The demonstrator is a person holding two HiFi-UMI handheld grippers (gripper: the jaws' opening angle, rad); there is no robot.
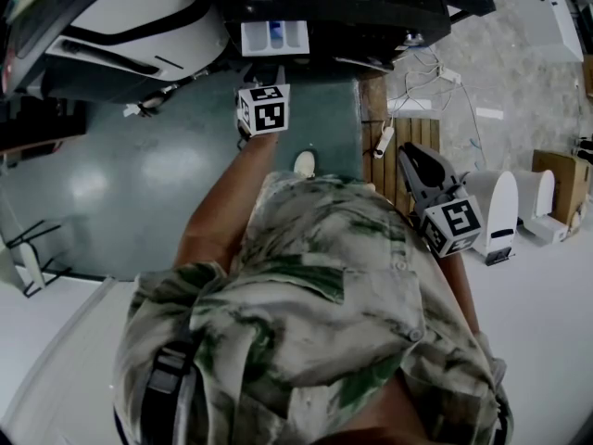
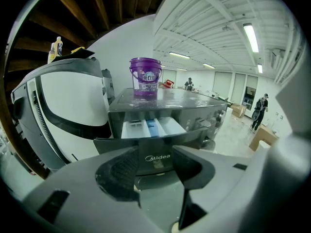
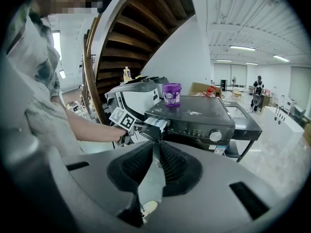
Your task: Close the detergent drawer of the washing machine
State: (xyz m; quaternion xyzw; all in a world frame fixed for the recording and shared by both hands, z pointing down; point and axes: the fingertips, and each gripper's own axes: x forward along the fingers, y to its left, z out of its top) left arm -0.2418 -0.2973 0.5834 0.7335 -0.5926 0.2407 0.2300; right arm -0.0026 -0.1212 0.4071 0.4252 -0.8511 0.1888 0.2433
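Note:
The dark washing machine (image 3: 206, 115) has its detergent drawer (image 1: 274, 37) pulled out, showing white and blue compartments (image 2: 153, 127). My left gripper (image 2: 155, 152) is open right at the drawer's dark front panel (image 2: 158, 158), whose logo shows between the pads. In the head view the left gripper (image 1: 276, 72) reaches up to the drawer from below, its marker cube (image 1: 264, 108) behind it. My right gripper (image 3: 155, 147) is shut with nothing in it, held back at my right side (image 1: 412, 160), well away from the machine.
A purple bucket (image 2: 145, 78) stands on top of the machine. A white front-loader with a dark door ring (image 2: 58, 110) is to the left, bottles (image 2: 56, 47) on it. Wooden stairs (image 3: 131, 38) rise overhead. A power strip (image 1: 383, 140) and white parts (image 1: 505, 207) lie on the floor at right.

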